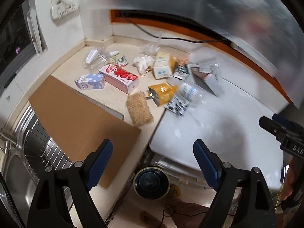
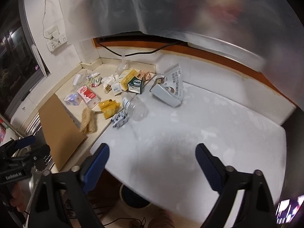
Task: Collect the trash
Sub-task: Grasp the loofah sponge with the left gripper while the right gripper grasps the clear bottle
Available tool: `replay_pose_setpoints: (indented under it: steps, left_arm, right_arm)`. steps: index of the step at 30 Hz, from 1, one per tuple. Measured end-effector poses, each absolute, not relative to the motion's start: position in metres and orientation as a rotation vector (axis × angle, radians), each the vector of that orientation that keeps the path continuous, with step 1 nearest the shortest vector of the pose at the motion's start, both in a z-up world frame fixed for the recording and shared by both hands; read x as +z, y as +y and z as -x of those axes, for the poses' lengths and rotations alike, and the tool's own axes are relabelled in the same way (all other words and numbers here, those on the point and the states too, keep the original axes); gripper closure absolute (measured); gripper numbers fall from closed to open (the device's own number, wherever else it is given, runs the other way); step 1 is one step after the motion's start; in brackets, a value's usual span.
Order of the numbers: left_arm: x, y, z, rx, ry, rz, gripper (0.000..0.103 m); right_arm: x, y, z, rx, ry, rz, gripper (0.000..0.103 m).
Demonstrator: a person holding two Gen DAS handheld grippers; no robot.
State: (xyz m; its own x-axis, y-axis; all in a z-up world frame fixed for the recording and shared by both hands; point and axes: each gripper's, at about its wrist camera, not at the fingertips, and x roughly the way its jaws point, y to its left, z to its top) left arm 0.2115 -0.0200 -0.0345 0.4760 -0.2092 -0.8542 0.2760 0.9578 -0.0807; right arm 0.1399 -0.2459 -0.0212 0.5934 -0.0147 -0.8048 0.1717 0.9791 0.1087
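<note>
Trash lies scattered on the counter ahead: a pink-red carton [image 1: 119,77], a blue-white carton [image 1: 90,81], a yellow bag [image 1: 163,93], a clear bottle [image 2: 134,106], a grey carton [image 2: 167,93] and a black-and-white wrapper [image 2: 119,120]. My left gripper [image 1: 153,144] is open and empty, hovering over the counter's front edge, well short of the pile. My right gripper [image 2: 153,150] is also open with nothing between its fingers, above the bare white surface [image 2: 190,129]. A blurred translucent plastic bag [image 2: 171,5] hangs across the top of both views.
A brown cardboard sheet [image 1: 81,117] leans over the steel sink [image 1: 17,172] at the left. A straw-coloured pad [image 1: 139,110] lies by the cardboard. A round dark bin [image 1: 151,182] stands on the floor below the counter edge. A black cable [image 2: 133,54] runs along the back wall.
</note>
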Motion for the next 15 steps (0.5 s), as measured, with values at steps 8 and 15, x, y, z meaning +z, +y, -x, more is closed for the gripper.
replay_pose_setpoints:
  steps: [8, 15]
  left_arm:
    - [-0.094, -0.034, -0.302, -0.196, 1.154, -0.025, 0.018]
    - [-0.136, -0.031, -0.340, -0.118, 1.255, 0.035, 0.020]
  right_arm:
    - [-0.064, -0.260, -0.252, 0.075, 1.041, -0.148, 0.024]
    - [-0.116, -0.252, -0.332, 0.181, 1.174, -0.172, 0.026]
